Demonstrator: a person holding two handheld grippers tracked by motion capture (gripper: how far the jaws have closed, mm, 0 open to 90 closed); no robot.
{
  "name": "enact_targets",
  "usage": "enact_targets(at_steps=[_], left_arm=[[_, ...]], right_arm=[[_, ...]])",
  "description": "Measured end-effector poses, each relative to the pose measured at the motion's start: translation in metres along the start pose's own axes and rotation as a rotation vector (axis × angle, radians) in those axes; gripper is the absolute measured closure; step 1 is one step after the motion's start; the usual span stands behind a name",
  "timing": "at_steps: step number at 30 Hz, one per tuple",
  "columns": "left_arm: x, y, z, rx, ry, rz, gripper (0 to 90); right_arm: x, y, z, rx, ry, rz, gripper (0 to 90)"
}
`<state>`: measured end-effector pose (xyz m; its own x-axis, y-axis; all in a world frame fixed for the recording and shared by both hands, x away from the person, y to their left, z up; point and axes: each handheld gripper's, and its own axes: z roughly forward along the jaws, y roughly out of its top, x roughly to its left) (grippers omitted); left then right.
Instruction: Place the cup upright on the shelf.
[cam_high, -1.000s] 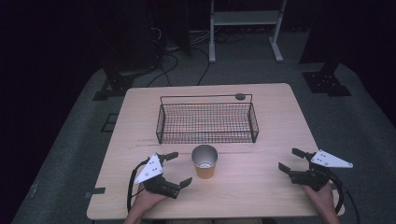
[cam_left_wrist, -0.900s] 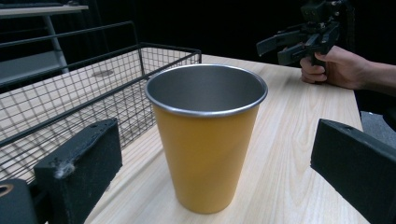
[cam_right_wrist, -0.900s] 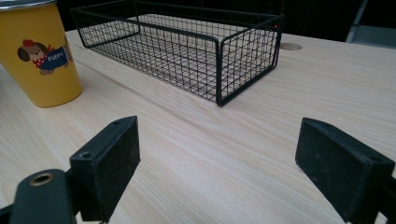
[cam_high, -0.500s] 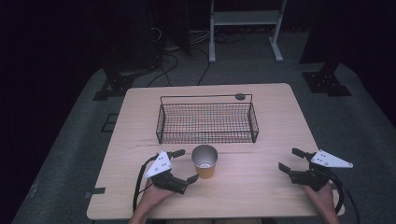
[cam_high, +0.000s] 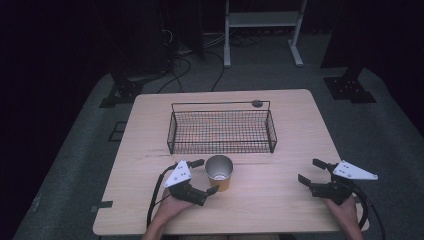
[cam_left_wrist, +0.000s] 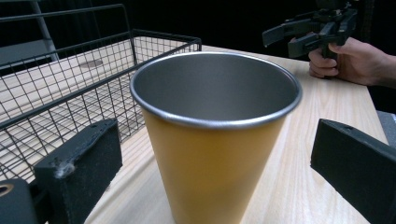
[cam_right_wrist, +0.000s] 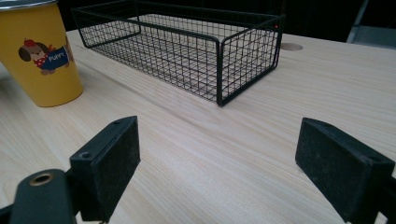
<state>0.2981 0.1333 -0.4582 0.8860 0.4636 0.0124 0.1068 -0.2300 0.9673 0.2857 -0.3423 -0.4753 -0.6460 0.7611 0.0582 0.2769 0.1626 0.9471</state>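
The left gripper (cam_high: 206, 176) has slid forward since the earlier high views, where it sat lower and further left of the yellow cup (cam_high: 219, 173); now, just below the centre of the high view, its jaws stand spread on either side of the cup, and in the left gripper view we see the cup (cam_left_wrist: 212, 140) rising between the two black pads, with a gap on each side, so we judge nothing is clamped yet; the cup stands upright on the wooden table (cam_high: 295, 120), just in front of the wire basket (cam_high: 221, 128), which lies in the upper middle of the table and looks empty; the right gripper (cam_high: 316, 173) has not moved, resting at the lower right of the high view with its jaws wide apart over bare wood; we take it that the approach is done and that closing on the cup is the next step, probably ahead of a lift toward the basket.
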Motion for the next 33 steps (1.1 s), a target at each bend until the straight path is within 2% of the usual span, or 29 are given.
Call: enact_targets(at_steps=[8,19,25,30,31,33], left_arm=[[0.002,0.0,0.015,0.012,-0.023,-0.013,1.1],[0.002,-0.001,0.026,0.006,-0.042,-0.027,1.1],[0.0,0.002,0.035,-0.003,-0.037,-0.019,1.2],[0.0,0.004,0.04,-0.002,-0.047,-0.019,5.1],[0.0,0.005,0.042,-0.009,-0.054,-0.013,9.5],[-0.001,0.006,0.044,-0.008,-0.058,-0.006,11.8]], right_arm=[[0.0,0.0,0.0,-0.001,0.002,-0.001,12.8],[0.0,0.0,0.0,-0.002,0.003,-0.001,12.8],[0.0,0.0,0.0,-0.002,0.004,-0.001,12.8],[0.0,0.0,0.0,-0.002,0.005,-0.003,12.8],[0.0,0.0,0.0,-0.003,0.005,-0.003,12.8],[0.0,0.0,0.0,-0.003,0.005,-0.003,12.8]])
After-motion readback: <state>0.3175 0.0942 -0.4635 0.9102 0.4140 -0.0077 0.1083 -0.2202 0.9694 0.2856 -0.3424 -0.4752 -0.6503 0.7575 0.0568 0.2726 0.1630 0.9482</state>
